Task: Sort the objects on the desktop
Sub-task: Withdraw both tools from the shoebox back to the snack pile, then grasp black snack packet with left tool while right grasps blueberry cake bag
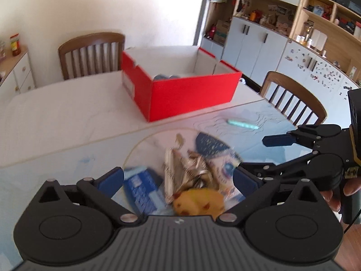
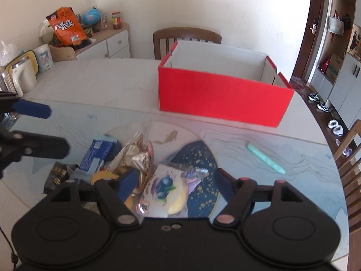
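Snacks (image 2: 144, 169) lie heaped near the table's (image 1: 56, 117) front edge, under both grippers: left (image 1: 178, 178) and right (image 2: 176, 180) gape wide, holding nothing. Pen (image 2: 266, 158) lies apart; red box (image 2: 221, 99) stands behind.

- right gripper (image 2: 176, 180) jaws wide apart, nothing pinched, hovering over snack pile
- blueberry packet (image 2: 165, 187) sits between the fingers
- blue box (image 2: 96, 155) ahead-left
- teal pen (image 2: 265, 158) ahead-right, well apart
- red box (image 2: 221, 99) straight ahead, further off
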Motion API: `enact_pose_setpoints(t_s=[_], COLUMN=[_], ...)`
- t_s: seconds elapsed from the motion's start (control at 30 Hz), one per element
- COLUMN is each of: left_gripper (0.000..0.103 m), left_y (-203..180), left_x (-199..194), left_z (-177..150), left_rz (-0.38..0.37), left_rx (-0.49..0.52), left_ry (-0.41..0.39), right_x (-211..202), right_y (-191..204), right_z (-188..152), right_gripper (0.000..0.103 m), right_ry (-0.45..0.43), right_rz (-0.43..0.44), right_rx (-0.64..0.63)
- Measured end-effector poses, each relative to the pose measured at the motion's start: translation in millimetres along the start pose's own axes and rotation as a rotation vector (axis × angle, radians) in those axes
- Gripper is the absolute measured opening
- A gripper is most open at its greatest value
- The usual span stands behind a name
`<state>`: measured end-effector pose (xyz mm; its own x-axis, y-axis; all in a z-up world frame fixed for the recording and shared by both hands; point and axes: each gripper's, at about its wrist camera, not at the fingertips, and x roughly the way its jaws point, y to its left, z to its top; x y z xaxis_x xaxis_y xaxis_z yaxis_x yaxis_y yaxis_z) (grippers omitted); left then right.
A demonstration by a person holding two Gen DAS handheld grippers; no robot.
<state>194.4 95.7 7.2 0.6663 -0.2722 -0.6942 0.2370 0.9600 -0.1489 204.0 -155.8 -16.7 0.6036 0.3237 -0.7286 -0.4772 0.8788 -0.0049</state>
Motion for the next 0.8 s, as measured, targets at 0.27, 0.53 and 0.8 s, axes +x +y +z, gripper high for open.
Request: enact_pose_setpoints(t_s=[0.27, 0.53, 0.8], left_gripper=[0.103, 0.103, 0.103], left_y=[29, 48, 61], left_x=[0, 5, 25], left_z=[-33, -53, -68], left_rz=[0.048, 0.119, 0.141], left_rx=[-0.058, -0.089, -0.139], left_ry=[0.061, 0.082, 0.126], right_x=[17, 30, 44], right_y=[10, 18, 18], right_z=[-10, -13, -14], right_gripper=[0.075, 0.075, 0.075], right_ry=[0.031, 0.051, 0.062], right_rz=[-0.011, -0.025, -0.056], right_rx=[0.028, 0.044, 0.081])
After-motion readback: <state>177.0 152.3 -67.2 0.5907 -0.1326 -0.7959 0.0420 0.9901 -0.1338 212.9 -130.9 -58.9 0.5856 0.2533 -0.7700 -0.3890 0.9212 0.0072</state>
